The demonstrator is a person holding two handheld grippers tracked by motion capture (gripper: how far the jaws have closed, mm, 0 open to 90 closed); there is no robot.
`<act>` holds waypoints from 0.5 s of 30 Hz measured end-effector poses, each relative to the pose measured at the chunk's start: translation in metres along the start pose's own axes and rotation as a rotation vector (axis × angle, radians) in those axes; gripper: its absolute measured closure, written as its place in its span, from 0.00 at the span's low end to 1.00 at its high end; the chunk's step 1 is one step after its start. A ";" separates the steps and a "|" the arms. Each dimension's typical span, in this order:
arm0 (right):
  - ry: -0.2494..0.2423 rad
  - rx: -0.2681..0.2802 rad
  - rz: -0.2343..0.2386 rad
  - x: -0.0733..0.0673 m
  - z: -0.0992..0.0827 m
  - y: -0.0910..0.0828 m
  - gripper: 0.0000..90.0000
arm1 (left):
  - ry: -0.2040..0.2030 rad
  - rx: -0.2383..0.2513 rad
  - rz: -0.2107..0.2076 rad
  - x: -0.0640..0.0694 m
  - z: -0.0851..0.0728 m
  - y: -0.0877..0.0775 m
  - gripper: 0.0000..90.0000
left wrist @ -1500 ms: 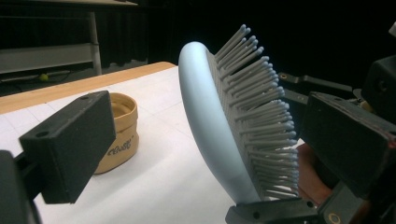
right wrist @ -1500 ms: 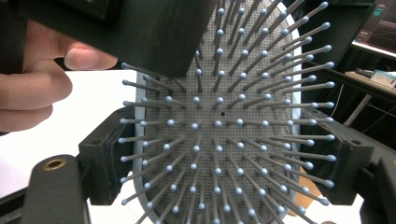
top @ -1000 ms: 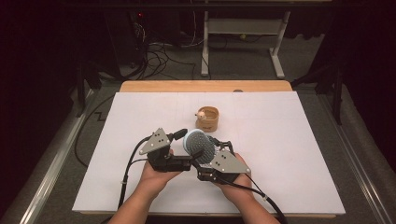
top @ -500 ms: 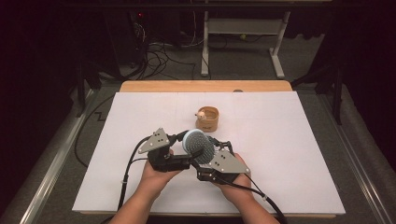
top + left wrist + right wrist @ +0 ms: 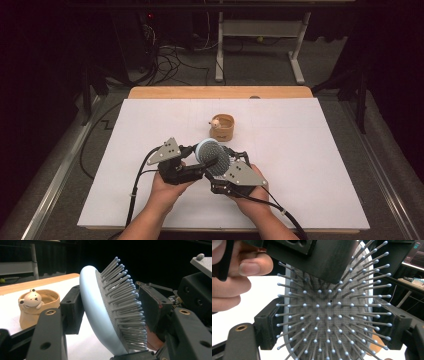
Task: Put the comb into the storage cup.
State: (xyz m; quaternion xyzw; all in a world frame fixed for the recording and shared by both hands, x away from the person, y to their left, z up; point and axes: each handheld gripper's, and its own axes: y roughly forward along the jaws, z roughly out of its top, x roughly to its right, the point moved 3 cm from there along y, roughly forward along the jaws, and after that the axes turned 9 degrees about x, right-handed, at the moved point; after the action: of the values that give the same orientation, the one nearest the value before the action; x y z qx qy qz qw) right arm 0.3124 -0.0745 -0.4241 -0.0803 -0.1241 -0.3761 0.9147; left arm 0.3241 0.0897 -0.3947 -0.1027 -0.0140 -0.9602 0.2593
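1. The brush (image 5: 212, 156) is held up off the table (image 5: 320, 165), near its front middle, between both grippers. In the left gripper view the brush (image 5: 100, 312) stands on edge, pale blue back to one side, grey bristles to the other.
2. It looks light, with a stiff, smooth plastic back that could slip; the bristles are springy and give under pressure, so they make a poor surface to grip. The rim edges are the firmer hold.
3. The right gripper (image 5: 227, 162) is clamped across the head's width, one jaw on each rim edge, as the right gripper view (image 5: 332, 315) shows.
4. The left gripper (image 5: 202, 161) has just been closing on the head front to back: one jaw lies against the back, the other meets the bristle tips.
5. A bear cup (image 5: 222, 126) stands just beyond, apart from the brush.
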 end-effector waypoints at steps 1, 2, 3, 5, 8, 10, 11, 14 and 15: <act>-0.001 0.000 0.000 0.000 0.000 0.000 0.23 | -0.001 -0.001 0.000 0.000 0.000 0.000 0.47; 0.000 -0.001 -0.001 0.000 0.000 0.000 0.23 | -0.005 0.001 0.000 0.000 0.000 0.000 0.48; 0.000 -0.001 -0.002 0.000 0.000 0.000 0.23 | -0.008 0.002 0.001 0.000 0.000 0.000 0.48; -0.001 -0.001 -0.003 0.000 0.000 0.000 0.23 | -0.014 0.004 0.000 0.000 0.000 0.000 0.50; -0.010 -0.002 -0.007 0.000 0.000 0.000 0.23 | -0.027 0.007 0.000 -0.001 0.000 0.000 0.52; -0.012 -0.002 -0.011 -0.001 0.000 0.000 0.23 | -0.033 0.005 0.004 -0.002 0.000 0.000 0.53; -0.012 -0.003 -0.013 -0.001 0.000 0.000 0.23 | -0.033 0.005 0.006 -0.002 0.000 0.000 0.54; -0.021 -0.004 -0.018 -0.001 0.000 0.000 0.23 | -0.040 0.002 0.007 -0.002 0.001 -0.001 0.55; -0.022 -0.005 -0.019 -0.001 0.000 0.000 0.23 | -0.043 0.000 0.007 -0.002 0.001 -0.001 0.56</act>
State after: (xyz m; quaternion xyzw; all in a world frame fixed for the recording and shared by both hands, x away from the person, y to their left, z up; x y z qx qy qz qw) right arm 0.3120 -0.0734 -0.4247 -0.0853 -0.1340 -0.3842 0.9095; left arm 0.3259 0.0914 -0.3943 -0.1236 -0.0193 -0.9568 0.2623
